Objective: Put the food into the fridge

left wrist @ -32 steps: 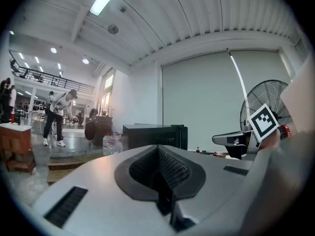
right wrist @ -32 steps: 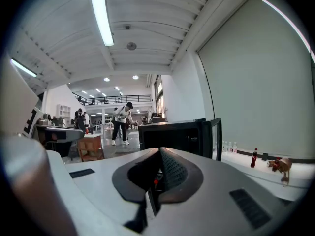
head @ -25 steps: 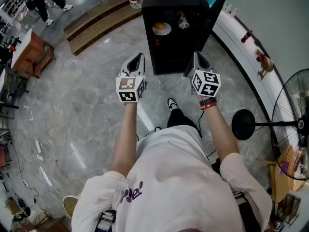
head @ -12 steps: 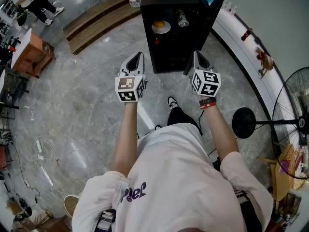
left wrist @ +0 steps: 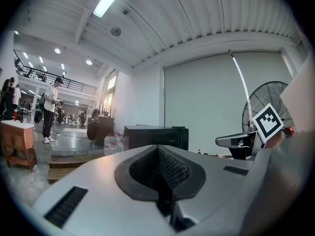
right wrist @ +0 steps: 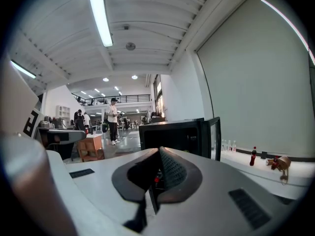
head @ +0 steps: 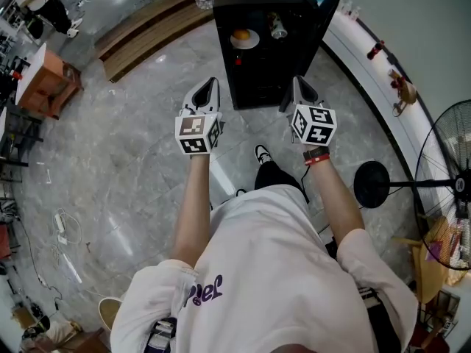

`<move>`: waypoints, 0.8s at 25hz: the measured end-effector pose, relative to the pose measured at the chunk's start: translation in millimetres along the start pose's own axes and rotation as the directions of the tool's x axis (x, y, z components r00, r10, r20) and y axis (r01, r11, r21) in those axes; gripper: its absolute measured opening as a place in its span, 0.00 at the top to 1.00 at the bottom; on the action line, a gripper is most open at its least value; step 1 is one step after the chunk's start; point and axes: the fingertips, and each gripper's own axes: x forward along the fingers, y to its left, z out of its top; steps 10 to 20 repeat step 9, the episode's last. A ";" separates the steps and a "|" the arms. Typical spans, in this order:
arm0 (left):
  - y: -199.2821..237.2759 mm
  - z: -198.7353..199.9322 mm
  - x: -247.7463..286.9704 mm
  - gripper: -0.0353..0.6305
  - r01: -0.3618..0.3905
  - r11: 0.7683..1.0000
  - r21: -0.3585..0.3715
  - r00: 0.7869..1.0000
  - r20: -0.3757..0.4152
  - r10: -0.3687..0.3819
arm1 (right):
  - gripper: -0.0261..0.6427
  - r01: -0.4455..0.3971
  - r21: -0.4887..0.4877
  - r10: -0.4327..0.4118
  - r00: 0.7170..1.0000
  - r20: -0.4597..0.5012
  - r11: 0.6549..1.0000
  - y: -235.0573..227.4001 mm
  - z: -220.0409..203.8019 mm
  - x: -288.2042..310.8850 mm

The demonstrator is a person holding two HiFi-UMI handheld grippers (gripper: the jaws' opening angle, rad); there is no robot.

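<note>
**A:** Head view first. You're standing square to the black fridge [head: 265, 65]. Its door [head: 329, 13] is swung open on the right. Both tools are held out in front of you over the floor [head: 132, 160]. Your left tongs [head: 209, 88] are together, your right tongs [head: 300, 87] are together, and neither holds anything.

**B:** And the food?

**A:** The round orange food [head: 241, 35] sits on a white plate [head: 254, 44] inside the fridge, well apart from your tongs. A glass-like thing [head: 277, 28] stands just beside it, too small to name.

**B:** Left gripper view?

**A:** The left tongs [left wrist: 158, 156] are pressed shut on nothing, and the fridge [left wrist: 152, 135] is ahead of you.

**B:** Right gripper view?

**A:** Same story. The right tongs [right wrist: 159, 154] are closed and empty. They point at the open fridge [right wrist: 170, 136], with its door [right wrist: 212, 136] standing out to the right.

**B:** And if you have to shift that plate?

**A:** My guess is it's light, but a plate like that is stiff, slick and breakable. The round food could roll off if you tip it. I'd take the plate by its near rim and keep it level. Don't pinch the food itself, since it may be soft.
</note>
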 end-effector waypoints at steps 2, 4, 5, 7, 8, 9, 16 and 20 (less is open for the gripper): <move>3.0 -1.9 1.0 0.92 0.001 1.000 -0.006 1.000 0.001 -0.001 | 0.95 -0.006 0.002 0.006 1.000 -0.008 1.000 2.6 -2.4 0.5; 5.0 -2.1 2.5 0.92 0.005 1.000 -0.011 1.000 0.004 -0.005 | 0.95 -0.013 -0.005 0.013 1.000 -0.018 1.000 5.6 -3.6 0.3; 5.9 -2.0 3.6 0.92 0.007 1.000 -0.012 1.000 0.005 -0.007 | 0.95 -0.017 -0.009 0.017 1.000 -0.022 1.000 7.0 -3.7 0.5; 8.8 -2.9 5.7 0.92 0.010 1.000 -0.015 1.000 0.005 -0.010 | 0.95 -0.026 -0.017 0.025 0.999 -0.031 1.000 9.5 -4.3 2.1; 10.6 -4.1 6.7 0.92 0.010 1.000 -0.017 1.000 0.003 -0.010 | 0.95 -0.031 -0.021 0.030 0.999 -0.036 0.999 10.7 -4.8 3.2; 12.6 -5.5 7.6 0.92 0.010 1.000 -0.019 1.000 0.001 -0.010 | 0.95 -0.036 -0.025 0.035 0.999 -0.040 0.999 11.9 -5.3 4.4; 12.6 -5.5 7.6 0.92 0.010 1.000 -0.019 1.000 0.001 -0.010 | 0.95 -0.036 -0.025 0.035 0.999 -0.040 0.999 11.9 -5.3 4.4; 12.6 -5.5 7.6 0.92 0.010 1.000 -0.019 1.000 0.001 -0.010 | 0.95 -0.036 -0.025 0.035 0.999 -0.040 0.999 11.9 -5.3 4.4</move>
